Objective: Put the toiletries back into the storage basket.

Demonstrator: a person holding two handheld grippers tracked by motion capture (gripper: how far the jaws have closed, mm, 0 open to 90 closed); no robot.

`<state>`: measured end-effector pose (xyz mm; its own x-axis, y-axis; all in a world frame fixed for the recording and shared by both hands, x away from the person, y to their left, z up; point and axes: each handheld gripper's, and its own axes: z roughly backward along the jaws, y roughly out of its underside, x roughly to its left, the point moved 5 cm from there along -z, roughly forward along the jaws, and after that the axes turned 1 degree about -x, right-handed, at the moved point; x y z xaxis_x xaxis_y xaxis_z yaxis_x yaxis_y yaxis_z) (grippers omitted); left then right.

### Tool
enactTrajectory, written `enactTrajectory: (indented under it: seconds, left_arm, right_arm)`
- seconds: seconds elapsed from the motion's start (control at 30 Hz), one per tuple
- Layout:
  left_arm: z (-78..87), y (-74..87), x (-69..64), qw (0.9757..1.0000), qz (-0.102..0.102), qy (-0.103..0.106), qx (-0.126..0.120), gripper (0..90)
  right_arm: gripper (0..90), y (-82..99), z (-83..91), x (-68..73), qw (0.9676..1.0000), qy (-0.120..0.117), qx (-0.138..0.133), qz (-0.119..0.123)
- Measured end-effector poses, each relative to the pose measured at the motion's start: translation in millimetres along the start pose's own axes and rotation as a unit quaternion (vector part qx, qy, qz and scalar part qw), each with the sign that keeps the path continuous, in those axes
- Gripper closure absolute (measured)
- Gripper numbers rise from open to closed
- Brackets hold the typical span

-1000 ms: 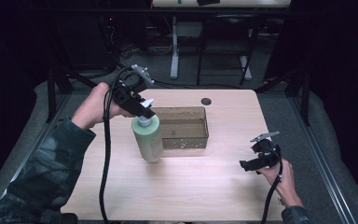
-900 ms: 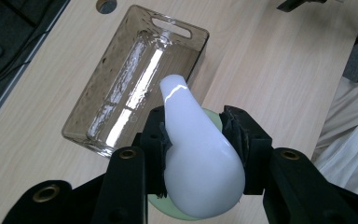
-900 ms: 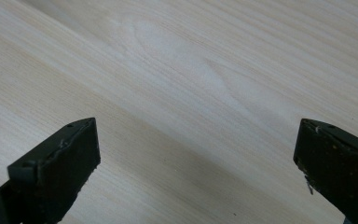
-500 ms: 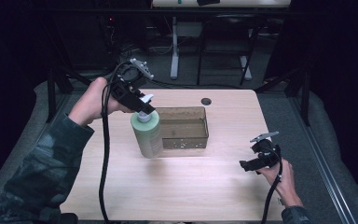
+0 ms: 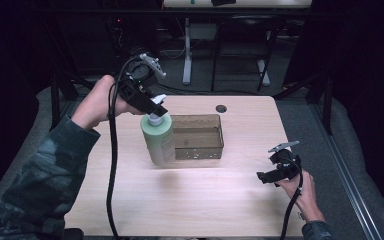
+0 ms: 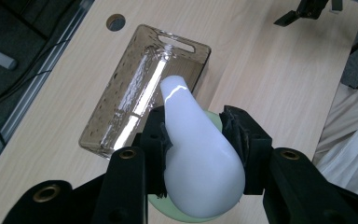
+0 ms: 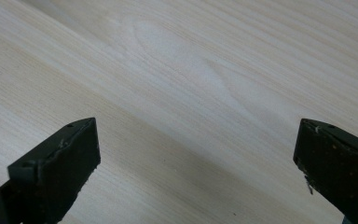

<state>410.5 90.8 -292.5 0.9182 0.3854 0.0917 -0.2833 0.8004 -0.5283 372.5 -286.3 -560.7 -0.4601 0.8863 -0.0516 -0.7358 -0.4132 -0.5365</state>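
Note:
My left gripper point(image 5: 153, 107) is shut on the white pump head point(image 6: 200, 163) of a pale green bottle point(image 5: 158, 137). The bottle hangs slightly tilted, its base just over the wooden table point(image 5: 205, 200), against the left end of a clear plastic bin point(image 5: 198, 151). In the left gripper view the pads point(image 6: 156, 133) press both sides of the pump head, with the bin point(image 6: 121, 102) beyond it. My right gripper point(image 5: 268, 175) is held low over the table's right side, open. Its jaws stand wide apart over bare wood point(image 7: 191, 70) with nothing between them.
A round cable hole point(image 5: 221, 108) sits near the table's far edge. The bin has nothing in it. A black cable point(image 5: 111, 165) trails from the left gripper across the table's left side. Desk legs and dark floor lie beyond the far edge.
The left hand has lifted the bottle a little and drawn it slightly toward the far left. The right gripper has stayed where it was.

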Motion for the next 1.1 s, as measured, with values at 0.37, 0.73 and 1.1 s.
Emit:
enactTrajectory:
  seconds: [0.37,0.73,1.1]
  left_arm:
    - [7.8,-6.5,4.2,1.0000,-0.001,-0.004,-0.003,62.5]
    - [13.5,-10.5,14.8,0.9999,0.003,-0.015,-0.005,62.6]
    - [19.9,-19.6,24.1,0.9995,0.010,-0.028,-0.006,62.6]
  right_arm:
    - [0.0,0.2,-0.1,0.6,1.0000,0.000,0.001,-0.002]
    - [0.1,0.9,-0.6,-0.9,1.0000,0.005,0.001,0.001]
    - [0.2,0.7,0.6,-1.8,1.0000,0.007,-0.003,0.000]
